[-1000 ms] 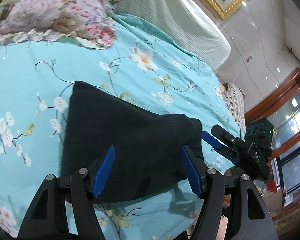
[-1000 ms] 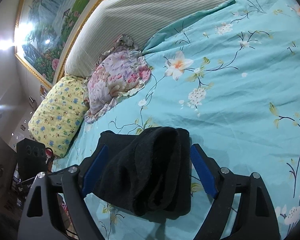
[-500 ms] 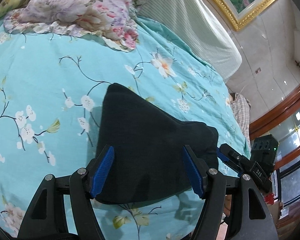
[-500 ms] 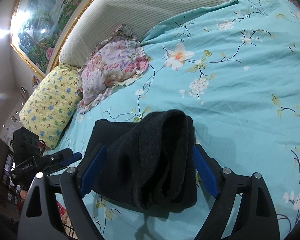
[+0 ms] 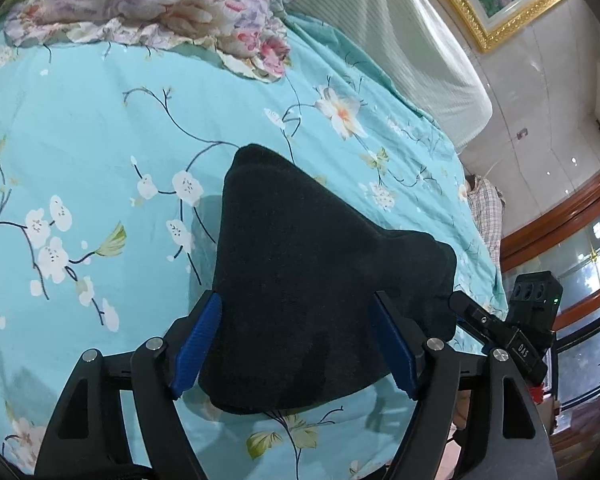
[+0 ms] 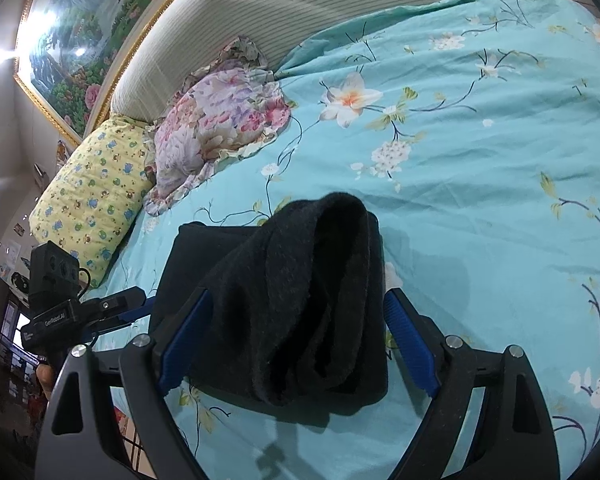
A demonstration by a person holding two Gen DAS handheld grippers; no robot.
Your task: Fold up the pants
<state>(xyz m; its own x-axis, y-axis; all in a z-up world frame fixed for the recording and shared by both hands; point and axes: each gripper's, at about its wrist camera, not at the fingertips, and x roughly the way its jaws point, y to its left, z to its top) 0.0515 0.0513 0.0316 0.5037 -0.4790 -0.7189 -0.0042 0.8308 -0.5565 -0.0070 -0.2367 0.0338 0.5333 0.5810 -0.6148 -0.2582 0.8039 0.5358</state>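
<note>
The black pants [image 5: 308, 288] lie folded in a thick bundle on the flowered turquoise bedspread [image 5: 100, 128], below the pink floral pillow [image 6: 220, 120]. The left gripper [image 5: 296, 344] straddles one end with its jaws opening, the blue pads [image 5: 198, 340] seemingly clear of the cloth (the edge is hard to read). The right gripper [image 6: 300, 340] stands wide apart around the other end, where a fold bulges up.

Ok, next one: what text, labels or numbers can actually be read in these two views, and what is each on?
"DAS" on the dark body of the right tongs, as seen from the left wrist view.
"GenRobot.AI" on the dark body of the left tongs, as seen from the right wrist view.
A smaller white marking below "GenRobot.AI": too small to read.
The small papers on the far wall: blurred, unreadable.
No text on the black pants or the floral bedsheet.
</note>
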